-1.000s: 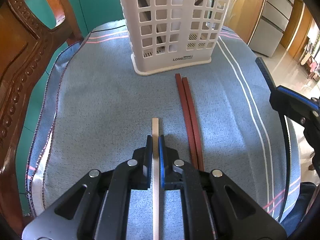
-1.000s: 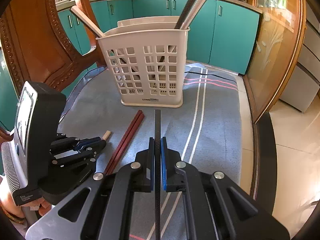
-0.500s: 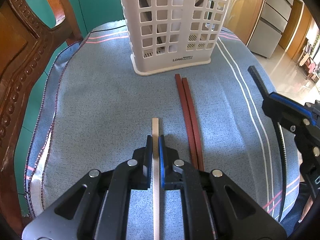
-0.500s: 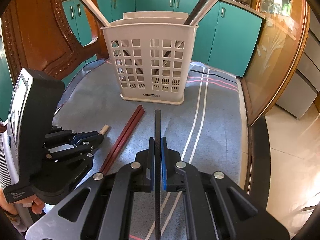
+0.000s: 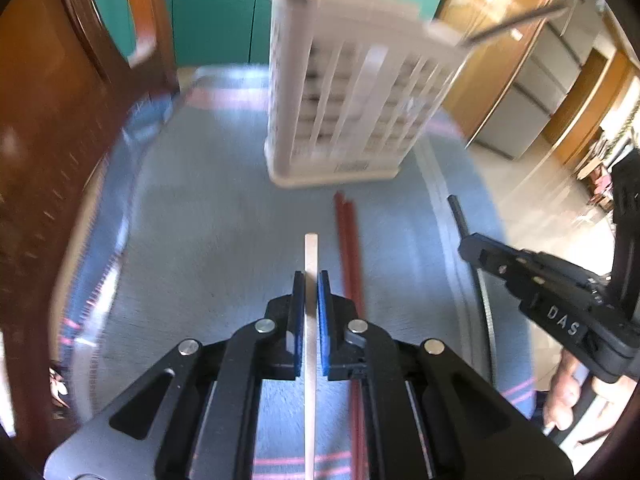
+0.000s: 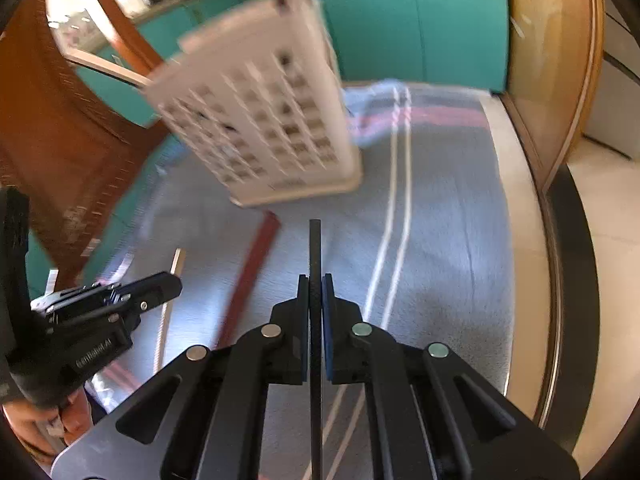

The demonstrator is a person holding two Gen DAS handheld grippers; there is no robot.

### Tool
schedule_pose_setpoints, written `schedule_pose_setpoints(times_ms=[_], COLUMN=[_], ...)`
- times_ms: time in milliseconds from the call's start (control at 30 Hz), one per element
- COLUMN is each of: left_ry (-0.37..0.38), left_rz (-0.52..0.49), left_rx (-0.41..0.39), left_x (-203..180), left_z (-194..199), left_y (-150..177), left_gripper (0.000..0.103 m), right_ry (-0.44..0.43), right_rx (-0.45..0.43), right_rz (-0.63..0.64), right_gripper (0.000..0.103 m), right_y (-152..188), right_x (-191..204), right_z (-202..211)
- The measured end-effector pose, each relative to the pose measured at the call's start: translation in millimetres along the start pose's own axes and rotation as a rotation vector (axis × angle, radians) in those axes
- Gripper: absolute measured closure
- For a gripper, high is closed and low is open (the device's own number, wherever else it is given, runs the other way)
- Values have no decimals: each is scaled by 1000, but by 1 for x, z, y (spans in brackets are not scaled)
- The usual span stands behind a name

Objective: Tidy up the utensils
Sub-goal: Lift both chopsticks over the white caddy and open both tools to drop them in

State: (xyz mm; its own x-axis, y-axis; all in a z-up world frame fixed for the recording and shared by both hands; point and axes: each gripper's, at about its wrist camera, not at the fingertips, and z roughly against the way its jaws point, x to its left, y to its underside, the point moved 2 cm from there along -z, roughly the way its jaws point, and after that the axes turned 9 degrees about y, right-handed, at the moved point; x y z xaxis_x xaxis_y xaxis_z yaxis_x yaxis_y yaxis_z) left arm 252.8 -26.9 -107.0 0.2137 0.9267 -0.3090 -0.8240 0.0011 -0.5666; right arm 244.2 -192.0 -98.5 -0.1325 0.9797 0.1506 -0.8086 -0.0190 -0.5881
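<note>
Left hand-held gripper (image 5: 311,280) clamps a pale chopstick (image 5: 311,252); right hand-held gripper (image 6: 316,282) clamps a black chopstick (image 6: 315,248). Only the right wrist view shows teal cabinets (image 6: 440,20) fully. Basket (image 5: 344,120) stands ahead of both.

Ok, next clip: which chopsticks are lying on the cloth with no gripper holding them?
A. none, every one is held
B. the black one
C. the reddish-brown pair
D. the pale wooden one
C. The reddish-brown pair lies flat on the blue cloth in front of the white basket, while the left gripper is shut on the pale wooden chopstick and the right gripper on the black chopstick.
</note>
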Motion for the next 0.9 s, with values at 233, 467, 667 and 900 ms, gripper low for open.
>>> schedule_pose_setpoints(times_ms=[233,467,667,900], left_ry=[46,48,33,-52], left_rz=[-88,-180,-192,-195], left_rx=[-200,-424,-576,-647], left_x=[-29,-66,-85,-82], left_z=[101,182,226,215], left_y=[-9,-56,-137,-197], left_gripper=[96,96,96,96], right_ry=[-107,-117,-37,13], right_rx=[-235,-467,-627,-669], right_rz=[-7,13,20,-42], right_gripper=[96,96,96,96], right_y=[-14,-54,-133,-176], right_x=[9,21,28,28], right_z=[103,193,228,212])
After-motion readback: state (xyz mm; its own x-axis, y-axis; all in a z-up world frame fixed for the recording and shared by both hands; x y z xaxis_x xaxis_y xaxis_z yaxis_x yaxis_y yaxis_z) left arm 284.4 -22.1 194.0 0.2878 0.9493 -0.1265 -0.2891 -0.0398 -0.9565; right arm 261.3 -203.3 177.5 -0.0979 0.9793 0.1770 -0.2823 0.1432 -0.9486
